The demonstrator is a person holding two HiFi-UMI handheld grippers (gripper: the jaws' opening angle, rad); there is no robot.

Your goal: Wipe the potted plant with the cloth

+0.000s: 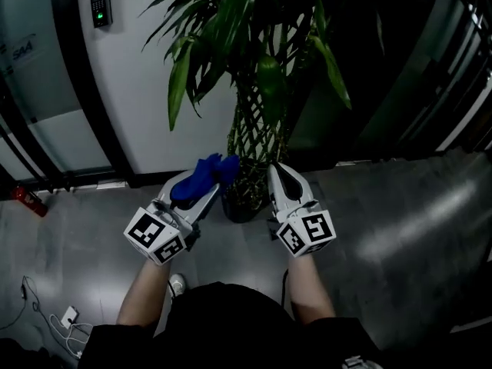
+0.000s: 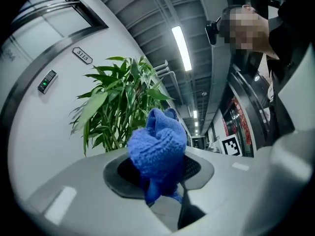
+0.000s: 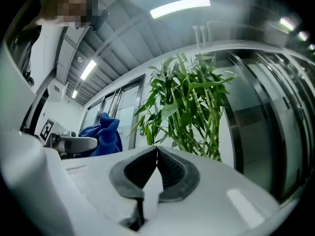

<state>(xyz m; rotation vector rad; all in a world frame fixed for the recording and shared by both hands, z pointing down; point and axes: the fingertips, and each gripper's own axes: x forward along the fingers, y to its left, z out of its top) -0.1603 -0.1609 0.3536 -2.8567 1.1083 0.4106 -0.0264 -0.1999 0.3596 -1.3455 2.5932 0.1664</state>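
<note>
A tall potted plant (image 1: 254, 68) with long green leaves and braided stems rises from a dark pot (image 1: 244, 198) on the floor in the head view. My left gripper (image 1: 201, 184) is shut on a bunched blue cloth (image 1: 203, 176), held just left of the pot. In the left gripper view the cloth (image 2: 158, 149) bulges between the jaws with the plant (image 2: 118, 104) behind it. My right gripper (image 1: 278, 177) is shut and holds nothing, just right of the pot. The right gripper view shows the plant (image 3: 189, 107) ahead and the cloth (image 3: 102, 135) at the left.
A white wall (image 1: 138, 75) with a keypad (image 1: 101, 7) stands behind the plant. Dark glass panels (image 1: 430, 68) are at the right. A red object (image 1: 29, 201) and white cables (image 1: 61, 321) lie on the grey floor at the left.
</note>
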